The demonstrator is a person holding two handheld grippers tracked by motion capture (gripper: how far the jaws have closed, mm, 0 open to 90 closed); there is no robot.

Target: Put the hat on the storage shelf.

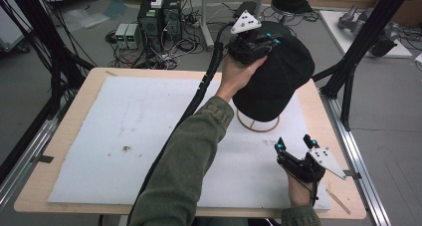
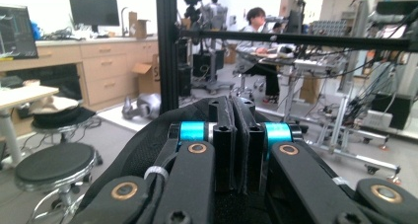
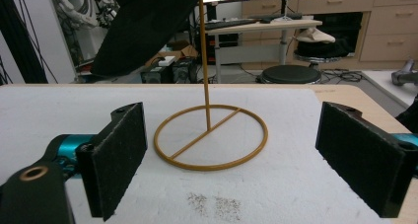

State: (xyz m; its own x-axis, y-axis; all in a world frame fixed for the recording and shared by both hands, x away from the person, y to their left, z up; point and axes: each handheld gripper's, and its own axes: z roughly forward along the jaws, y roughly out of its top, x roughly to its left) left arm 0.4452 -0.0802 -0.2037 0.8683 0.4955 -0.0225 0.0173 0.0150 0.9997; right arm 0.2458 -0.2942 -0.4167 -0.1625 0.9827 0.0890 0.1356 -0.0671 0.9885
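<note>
One table [image 1: 64, 151], covered by one white foam sheet [image 1: 124, 131]. One black cap [image 1: 278, 81] sits over one gold wire stand [image 1: 259, 125]; the stand is near the sheet's far right part. In the right gripper view the stand [image 3: 211, 137] shows one round base ring with one crossbar and one upright rod, and the cap [image 3: 148, 21] hangs above it at the rod's top.

Two grippers. The left gripper [image 1: 254, 42] is at the cap's upper left side, jaws pinched tight on the cap's fabric; in its own view the left gripper [image 2: 235, 135] has both jaws pressed together with a thin black layer between them, and the cap [image 2: 148, 140] spreads below. One hand [image 1: 238, 74] carries it, on a green sleeve [image 1: 189, 156].

The right gripper [image 1: 293, 142] rests low at the sheet's near right edge, well apart from the stand. Its jaws stand wide, nothing between them; in its own view the right gripper [image 3: 231, 155] frames the base ring.

Two small dirt patches [image 3: 214, 204] on the sheet, just before the ring.
</note>
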